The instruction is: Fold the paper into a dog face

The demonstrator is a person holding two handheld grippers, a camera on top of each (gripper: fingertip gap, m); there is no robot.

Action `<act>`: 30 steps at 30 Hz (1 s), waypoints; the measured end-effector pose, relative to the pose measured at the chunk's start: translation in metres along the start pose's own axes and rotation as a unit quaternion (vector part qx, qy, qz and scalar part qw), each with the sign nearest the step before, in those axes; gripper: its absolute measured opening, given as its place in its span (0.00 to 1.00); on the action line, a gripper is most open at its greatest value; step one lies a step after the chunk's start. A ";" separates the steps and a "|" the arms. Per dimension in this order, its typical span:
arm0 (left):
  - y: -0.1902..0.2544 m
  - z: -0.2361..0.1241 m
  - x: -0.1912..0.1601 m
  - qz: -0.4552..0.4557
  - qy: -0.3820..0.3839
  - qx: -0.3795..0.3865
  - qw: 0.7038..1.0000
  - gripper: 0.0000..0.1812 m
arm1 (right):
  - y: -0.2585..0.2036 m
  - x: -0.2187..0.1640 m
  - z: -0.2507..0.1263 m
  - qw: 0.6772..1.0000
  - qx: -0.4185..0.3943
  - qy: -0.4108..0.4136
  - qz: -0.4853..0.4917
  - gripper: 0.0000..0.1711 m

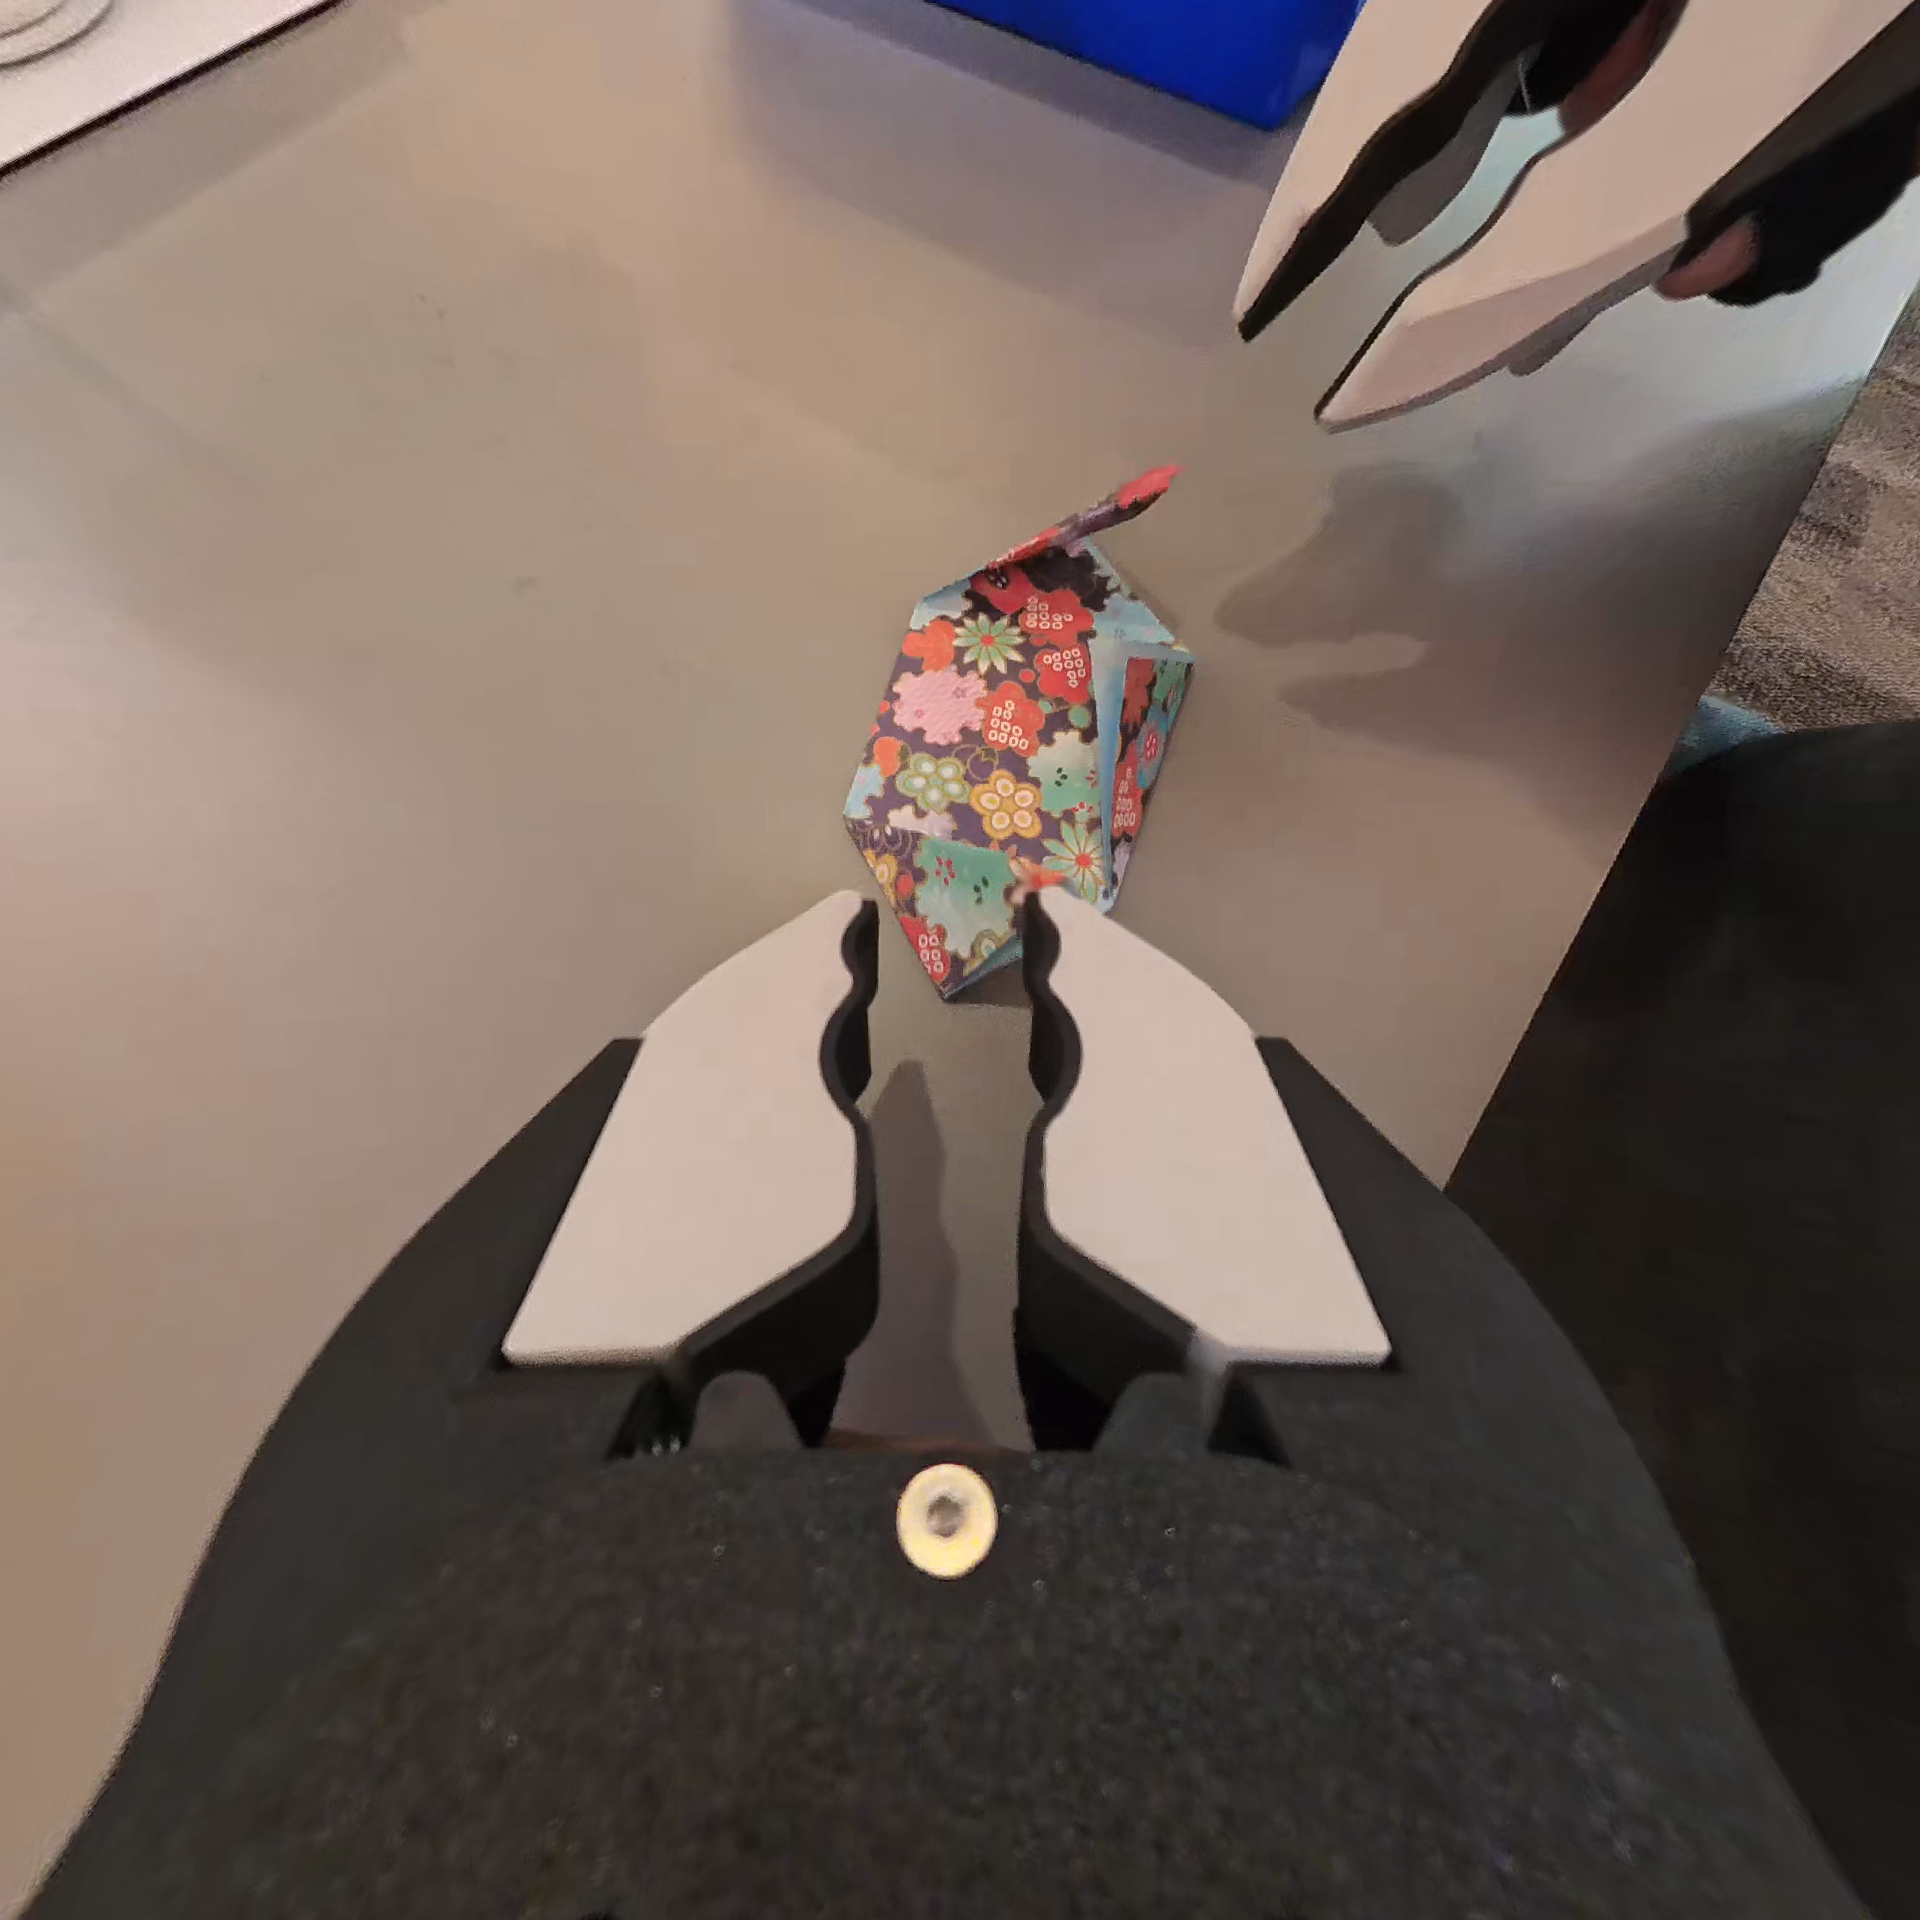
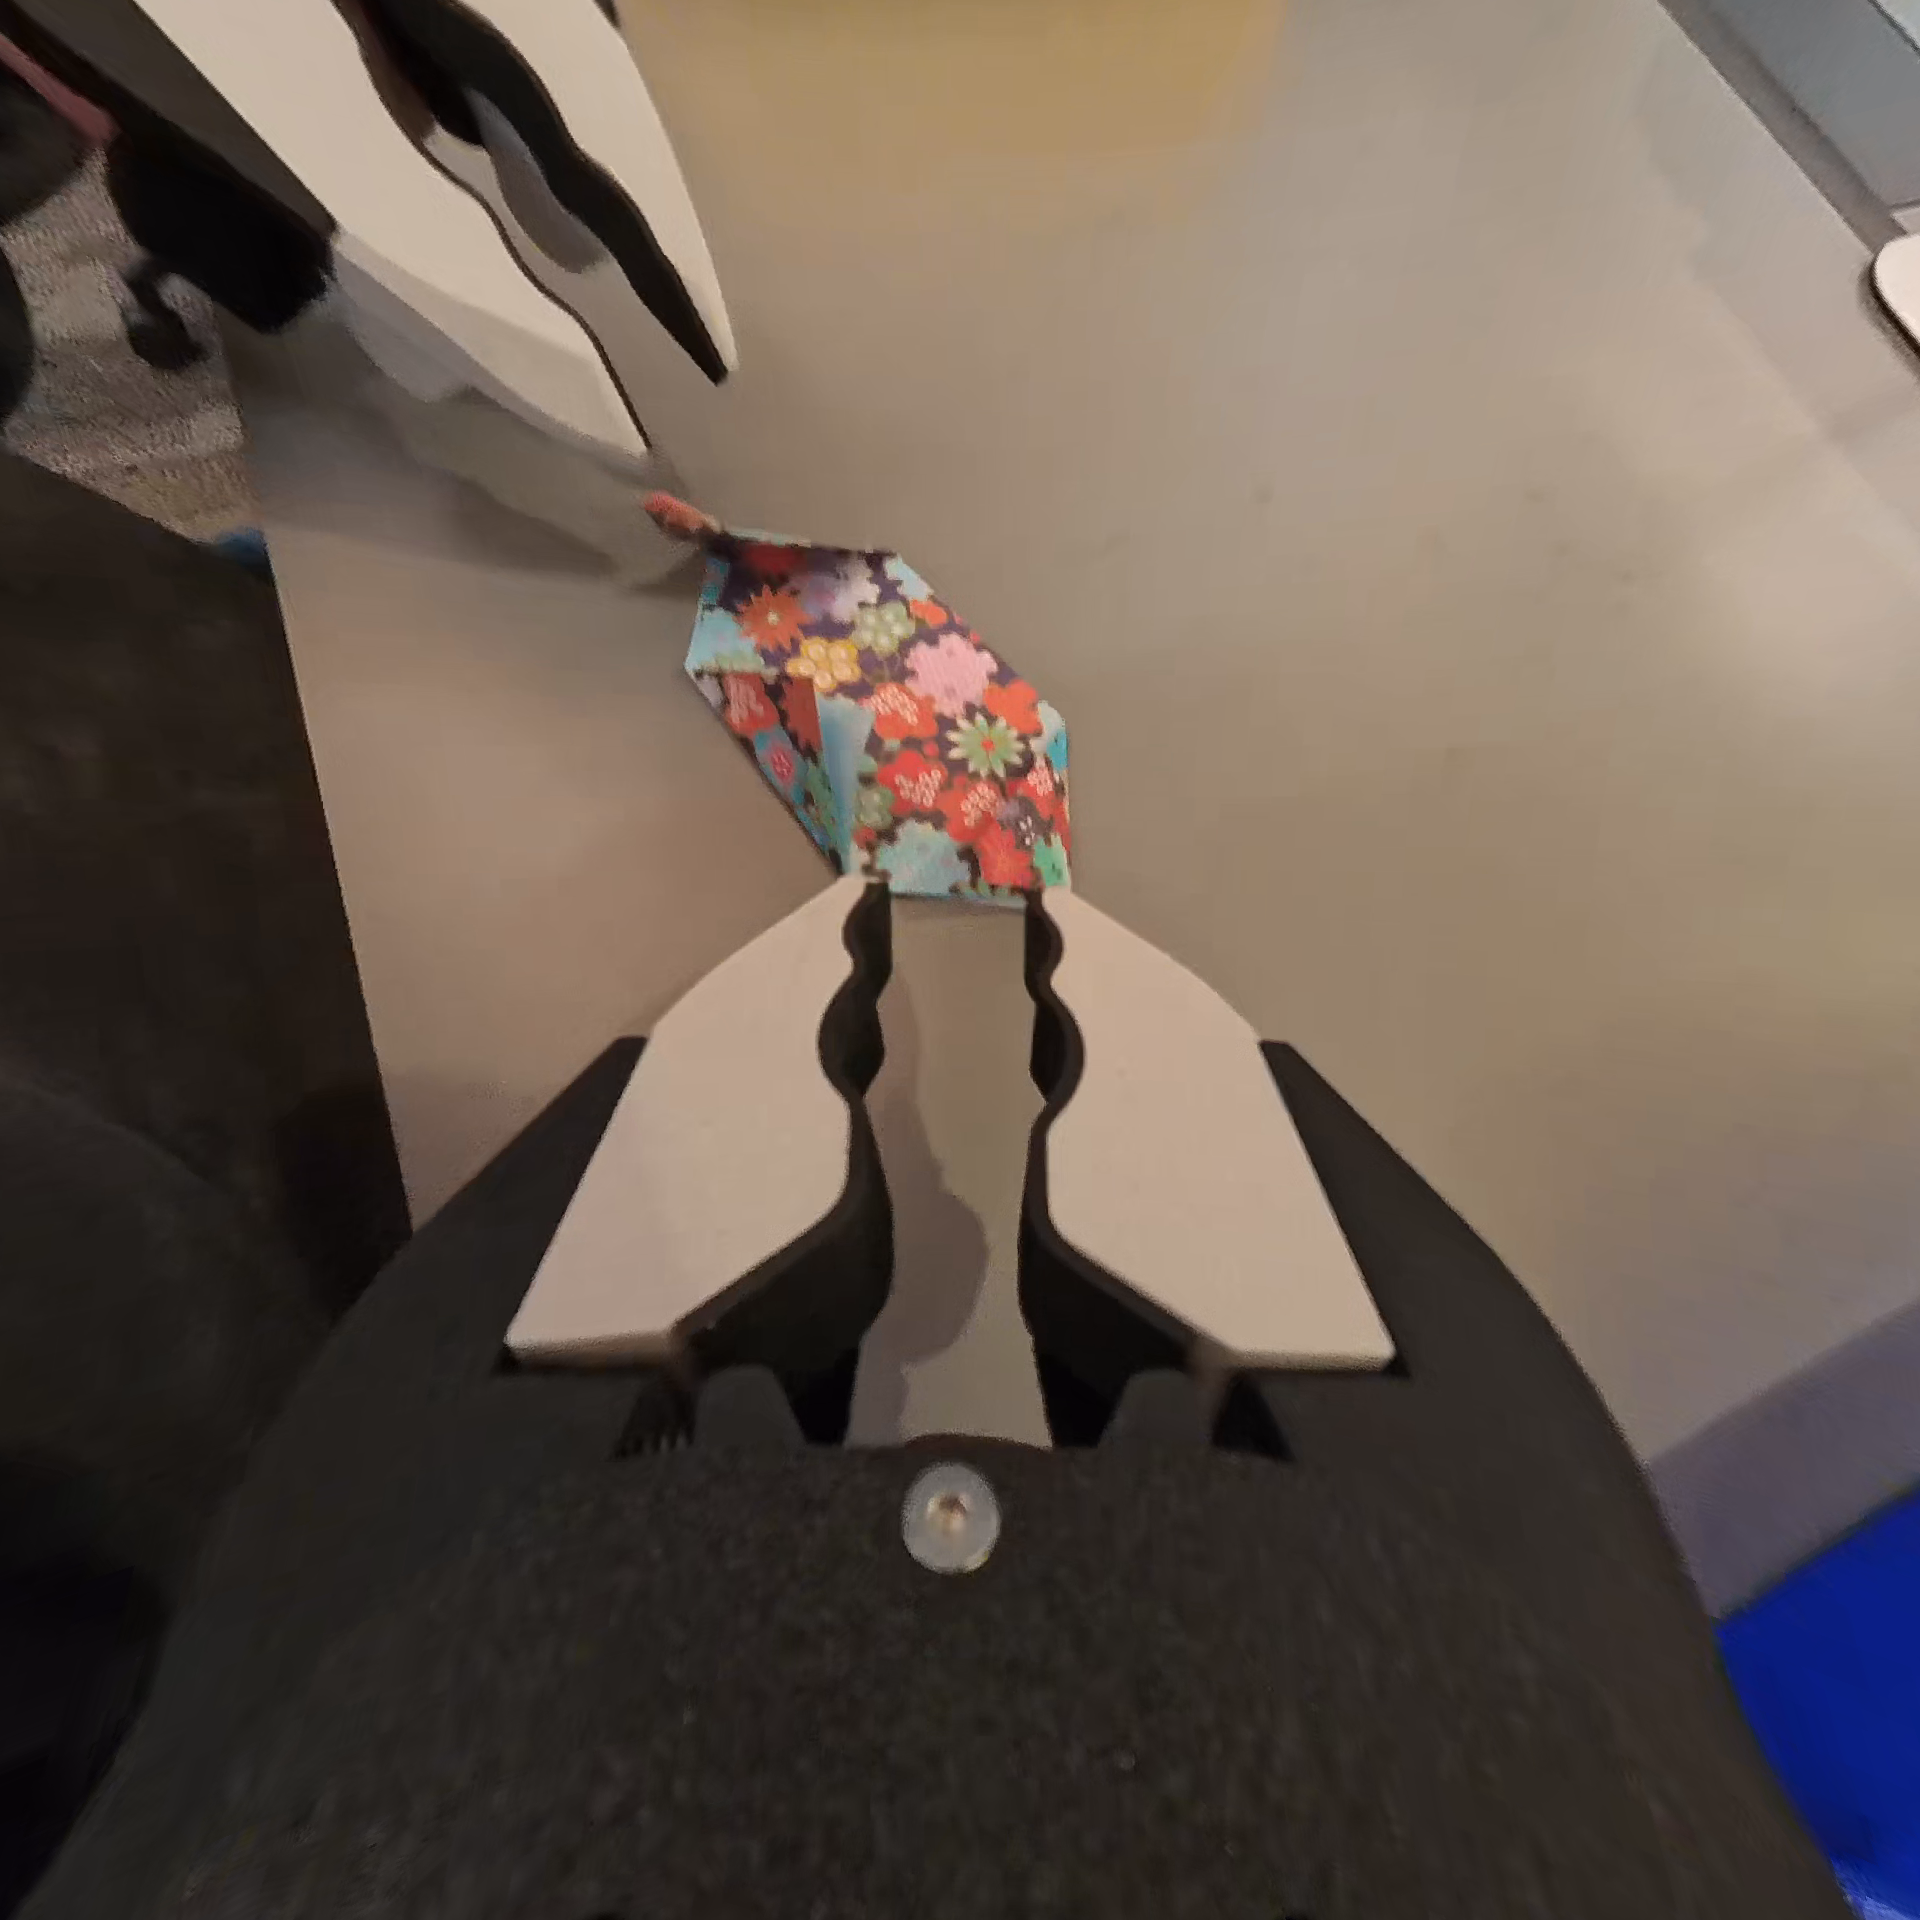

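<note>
The folded flower-patterned paper [image 1: 997, 758] lies flat on the grey table [image 1: 416, 623], with one small flap [image 1: 1101, 509] standing up at its far end. My left gripper [image 1: 951, 914] is open and empty, its fingertips on either side of the paper's near corner. My right gripper [image 1: 1288, 369] hovers above and beyond the paper's far end, jaws apart. In the right wrist view the paper [image 2: 894, 727] lies just past my open, empty right gripper [image 2: 954, 899], and the left gripper [image 2: 681, 410] hangs over the paper's far tip [image 2: 670, 511].
A blue object [image 1: 1143, 42] sits at the table's far edge and also shows in the right wrist view [image 2: 1829, 1714]. A white sheet [image 1: 104, 83] lies at the far left. A black chair [image 1: 1714, 1143] stands against the table's edge, with carpet [image 1: 1870, 540] beyond. Left tips to right tips: about 12 cm.
</note>
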State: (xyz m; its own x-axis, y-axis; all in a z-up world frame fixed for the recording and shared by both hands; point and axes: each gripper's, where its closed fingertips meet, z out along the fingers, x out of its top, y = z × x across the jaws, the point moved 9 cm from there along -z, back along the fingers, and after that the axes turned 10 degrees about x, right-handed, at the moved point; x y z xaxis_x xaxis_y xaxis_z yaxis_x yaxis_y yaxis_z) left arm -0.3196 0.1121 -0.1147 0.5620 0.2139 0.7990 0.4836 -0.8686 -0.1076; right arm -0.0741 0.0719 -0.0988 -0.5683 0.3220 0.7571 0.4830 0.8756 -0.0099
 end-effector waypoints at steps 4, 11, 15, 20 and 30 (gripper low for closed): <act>0.003 -0.001 -0.003 0.003 -0.009 0.004 1.000 0.15 | 0.003 -0.003 0.001 1.000 0.005 -0.005 0.005 0.14; 0.009 0.002 -0.003 0.024 -0.020 0.012 0.999 0.16 | 0.002 -0.005 0.002 1.000 -0.004 -0.018 -0.005 0.14; 0.012 0.009 -0.006 0.039 -0.033 0.033 0.998 0.16 | 0.001 -0.005 0.004 1.000 0.000 -0.014 -0.007 0.14; 0.016 0.024 -0.002 0.074 -0.045 0.082 0.993 0.12 | 0.000 -0.005 0.008 1.000 0.008 -0.015 -0.013 0.13; 0.001 0.036 0.022 0.321 0.011 0.129 0.938 0.00 | 0.064 0.022 -0.008 0.995 0.096 0.011 -0.002 0.15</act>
State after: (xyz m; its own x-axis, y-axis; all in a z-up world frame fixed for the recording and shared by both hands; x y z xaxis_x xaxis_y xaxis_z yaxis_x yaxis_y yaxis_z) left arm -0.2826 0.1322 -0.1187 0.7806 -0.3285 0.5318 0.1977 -0.6774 -0.7085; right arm -0.0499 0.1324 -0.0776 -0.5550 0.3117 0.7713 0.3434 0.9303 -0.1289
